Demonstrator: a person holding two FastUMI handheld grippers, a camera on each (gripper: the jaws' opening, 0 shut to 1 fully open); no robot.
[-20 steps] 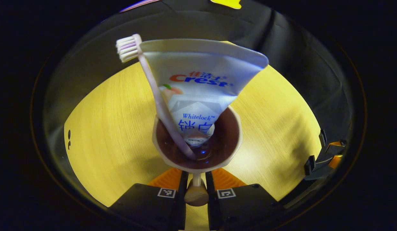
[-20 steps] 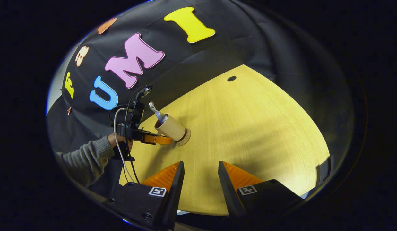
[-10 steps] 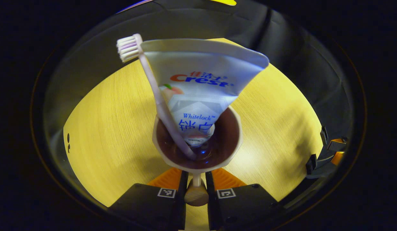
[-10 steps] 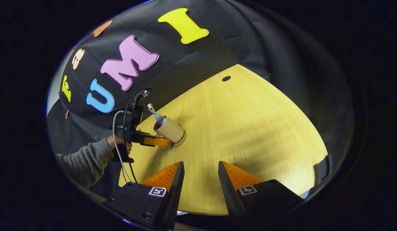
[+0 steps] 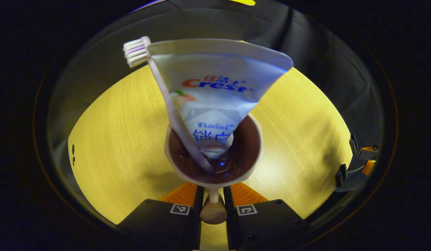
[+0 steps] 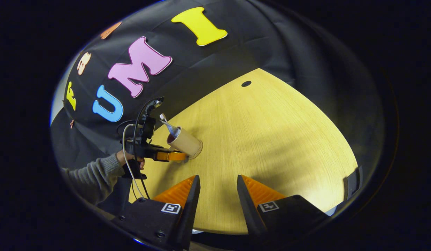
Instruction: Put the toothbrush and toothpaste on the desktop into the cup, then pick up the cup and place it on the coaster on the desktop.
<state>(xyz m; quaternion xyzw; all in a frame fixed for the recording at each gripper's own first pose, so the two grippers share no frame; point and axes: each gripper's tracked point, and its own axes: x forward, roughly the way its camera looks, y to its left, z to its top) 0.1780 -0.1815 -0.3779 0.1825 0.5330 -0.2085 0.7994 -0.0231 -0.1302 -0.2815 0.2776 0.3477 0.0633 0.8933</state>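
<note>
Left gripper view: the left gripper (image 5: 213, 200) is closed narrowly on the thin handle of the beige cup with a dark brown interior (image 5: 252, 164), both fingers pressing it. Inside the cup stand the pale pink toothbrush (image 5: 166, 104), bristles up and leaning left, and the white toothpaste tube (image 5: 215, 87), its flat crimped end uppermost. The yellow wood-grain worktop (image 5: 114, 139) lies beneath.

Right gripper view: the right gripper (image 6: 218, 190) hangs over the worktop with jaws wide apart, holding nothing. Farther off, a hand (image 6: 123, 158) in a grey sleeve (image 6: 93, 176) holds the left gripper at the cup, whose base meets the round tan coaster (image 6: 198, 153); whether it rests fully there cannot be told.
</note>
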